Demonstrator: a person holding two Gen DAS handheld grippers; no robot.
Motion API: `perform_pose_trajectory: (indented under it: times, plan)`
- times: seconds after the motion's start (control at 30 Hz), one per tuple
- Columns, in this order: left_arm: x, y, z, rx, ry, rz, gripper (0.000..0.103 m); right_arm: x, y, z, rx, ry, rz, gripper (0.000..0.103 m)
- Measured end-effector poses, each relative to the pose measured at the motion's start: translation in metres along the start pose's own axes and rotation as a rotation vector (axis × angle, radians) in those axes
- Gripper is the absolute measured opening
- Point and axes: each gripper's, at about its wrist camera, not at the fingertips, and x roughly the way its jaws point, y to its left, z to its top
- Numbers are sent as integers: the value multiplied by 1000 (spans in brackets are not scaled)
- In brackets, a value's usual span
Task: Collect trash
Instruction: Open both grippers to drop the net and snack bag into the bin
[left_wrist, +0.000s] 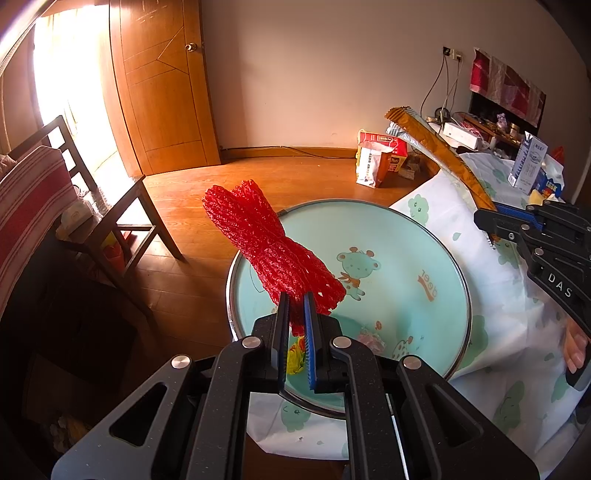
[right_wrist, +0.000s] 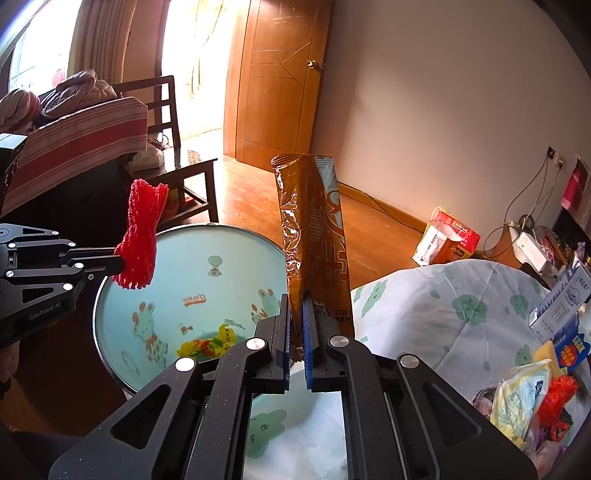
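My left gripper (left_wrist: 296, 300) is shut on a red foam net (left_wrist: 271, 251), held above a round mint basin (left_wrist: 436, 295) with cartoon prints. From the right wrist view the same red foam net (right_wrist: 142, 240) hangs over the mint basin's (right_wrist: 221, 273) left rim, pinched by the left gripper (right_wrist: 118, 260). My right gripper (right_wrist: 296, 299) is shut on a long golden snack wrapper (right_wrist: 314, 240) that stands upright over the basin's right edge. In the left view the golden snack wrapper (left_wrist: 439, 151) slants at the upper right, in the right gripper (left_wrist: 485, 219). Small yellow and orange wrappers (right_wrist: 207, 345) lie inside the basin.
A table under a white cloth with green prints (right_wrist: 461, 314) carries a milk carton (right_wrist: 557, 306), packets and another red net (right_wrist: 556, 402). A dark wooden chair (left_wrist: 110, 206) and a striped cushion (left_wrist: 26, 199) stand left. A paper bag (left_wrist: 380, 158) sits on the wood floor by the wall.
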Motion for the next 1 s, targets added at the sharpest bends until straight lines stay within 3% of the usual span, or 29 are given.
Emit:
perform_pose_trajectory:
  times: [0.6,0.67,0.73,0.8,0.87,1.0]
  plan:
    - [-2,-1,1,-3,-9,-23,12,0,7,0,-33,7,36,7]
    - [-3,-2,2,-2,-11,-29,25,-1,8,-1,-40,1,49,18]
    - [-3,-4,2,6,-12,-29,26,-1,9,-1,-42,3,64,26]
    - [-3,-5,2,5,-13,-30,32,-1,11,-1,-45,4,64,29]
    - [-4,-5,2,8,-20,-17,47,-1,11,-2,-42,4,66,35]
    - [-4,-5,2,0,-22,-18,55,-1,11,-4,-37,6,62,42]
